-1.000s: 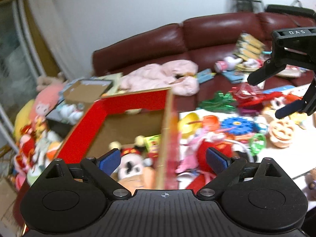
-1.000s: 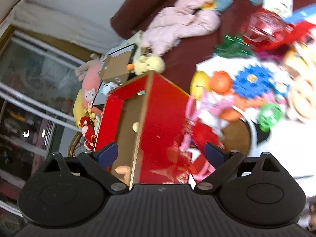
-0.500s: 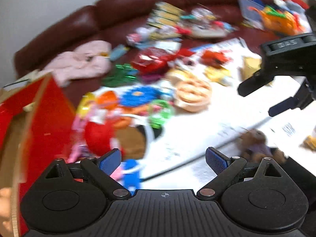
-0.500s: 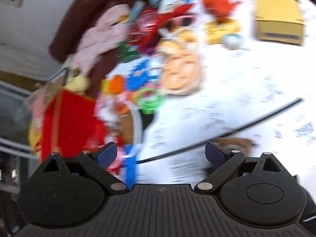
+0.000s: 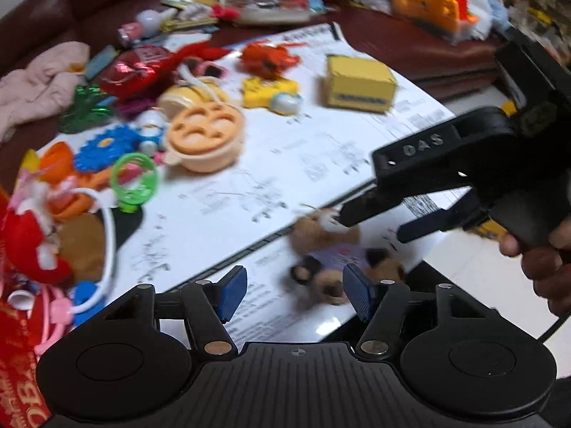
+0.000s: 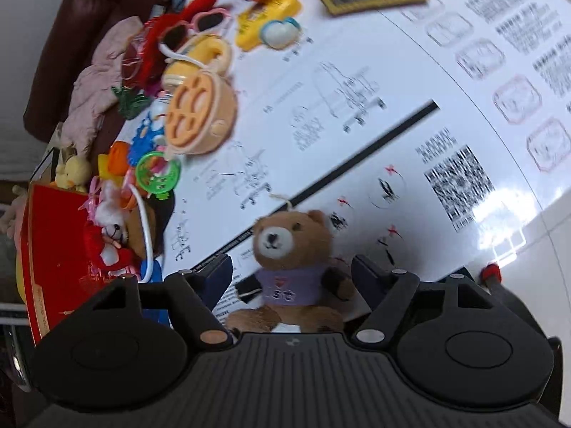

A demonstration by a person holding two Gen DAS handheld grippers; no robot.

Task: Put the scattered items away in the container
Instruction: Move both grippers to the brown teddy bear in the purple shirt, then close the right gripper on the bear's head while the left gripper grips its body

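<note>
Right gripper black plastic, "DAS" embossed on body; jaws just closing, straddle one plush teddy bear, pads not touching it. Bear: brown fuzzy, purple shirt with unreadable print, lies on white printed sheet with QR code and diagrams. Left gripper blue ribbed pads, jaws just closing, nothing pinched, bear just ahead. Red container at left, gold lettering unreadable. One yellow cardboard box, one round peach plastic toy.
</note>
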